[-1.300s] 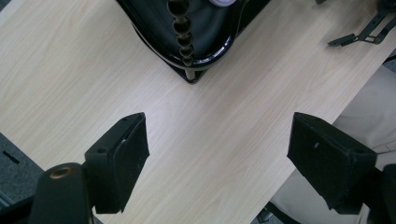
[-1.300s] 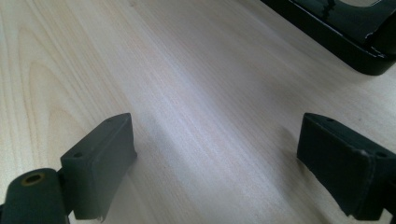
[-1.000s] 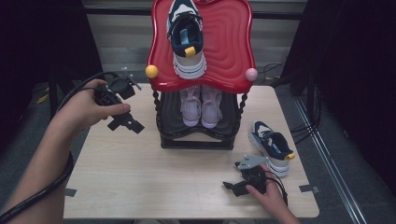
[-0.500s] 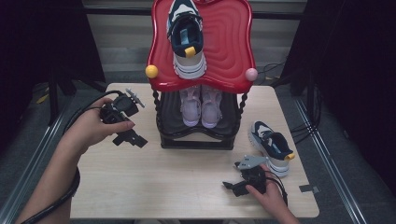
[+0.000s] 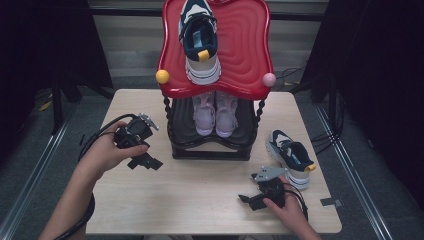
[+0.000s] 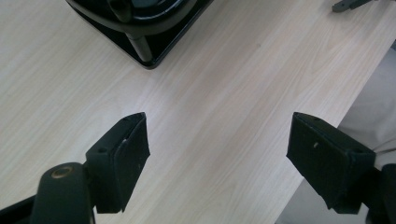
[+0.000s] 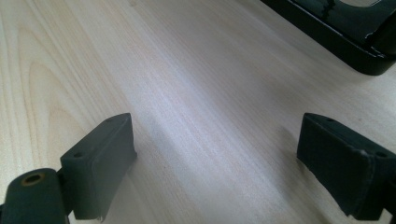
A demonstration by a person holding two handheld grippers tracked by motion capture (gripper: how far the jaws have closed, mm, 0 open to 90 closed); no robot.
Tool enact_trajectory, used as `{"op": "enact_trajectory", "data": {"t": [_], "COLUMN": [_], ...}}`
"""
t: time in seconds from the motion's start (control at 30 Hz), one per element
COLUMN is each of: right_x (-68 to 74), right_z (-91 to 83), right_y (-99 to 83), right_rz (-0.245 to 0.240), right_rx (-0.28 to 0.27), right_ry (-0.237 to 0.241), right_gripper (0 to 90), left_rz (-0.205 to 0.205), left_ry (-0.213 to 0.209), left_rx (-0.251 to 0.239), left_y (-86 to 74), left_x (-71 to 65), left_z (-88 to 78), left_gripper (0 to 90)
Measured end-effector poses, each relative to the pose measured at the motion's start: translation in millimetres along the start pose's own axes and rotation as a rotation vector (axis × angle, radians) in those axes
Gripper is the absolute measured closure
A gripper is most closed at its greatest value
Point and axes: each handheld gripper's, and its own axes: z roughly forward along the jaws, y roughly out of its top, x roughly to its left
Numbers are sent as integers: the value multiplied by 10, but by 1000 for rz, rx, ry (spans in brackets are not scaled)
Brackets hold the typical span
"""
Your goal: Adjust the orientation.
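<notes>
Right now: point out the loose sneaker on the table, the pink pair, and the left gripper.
loose sneaker (image 5: 292,159), high view, on its dark upper.
pink pair (image 5: 215,114), high view, on the rack's lower shelf, where the two shoes meet.
left gripper (image 6: 217,156), left gripper view, midway between its open jaws.

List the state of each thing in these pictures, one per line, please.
Left gripper: open, empty, above the table.
Right gripper: open, empty, low over the table.
Navy shoe: upright on the red top shelf.
Pink pair: side by side on the lower shelf.
Second navy shoe: upright on the table, right of the rack.
</notes>
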Motion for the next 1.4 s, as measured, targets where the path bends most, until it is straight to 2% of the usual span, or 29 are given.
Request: {"op": "enact_trajectory", "data": {"t": [0.03, 0.17, 0.6, 0.87, 1.2, 1.33, 1.4], "right_x": [0, 0, 5, 3, 5, 5, 4], "right_z": [0, 1, -1, -1, -1, -1, -1], "right_y": [0, -1, -2, -2, -2, -2, -2], "right_rz": [0, -1, 5, 2, 4, 4, 3], "right_rx": [0, -1, 6, 4, 5, 5, 4], "right_ry": [0, 0, 5, 3, 4, 4, 3], "right_gripper": [106, 106, 106, 106, 106, 106, 106], "left_rz": [10, 0, -28, -32, -26, -31, -20], "left_ry": [-1, -19, -62, -81, -95, -84, -78], "left_rx": [5, -11, 2, -13, -53, -73, -79], "left_y": [-15, -68, -274, -379, -465, -498, -515], "left_x": [0, -5, 6, 4, -14, -35, -33], "left_z": [35, 163, 569, 789, 1062, 1153, 1186], "left_gripper": [203, 203, 205, 208, 213, 212, 211]}}
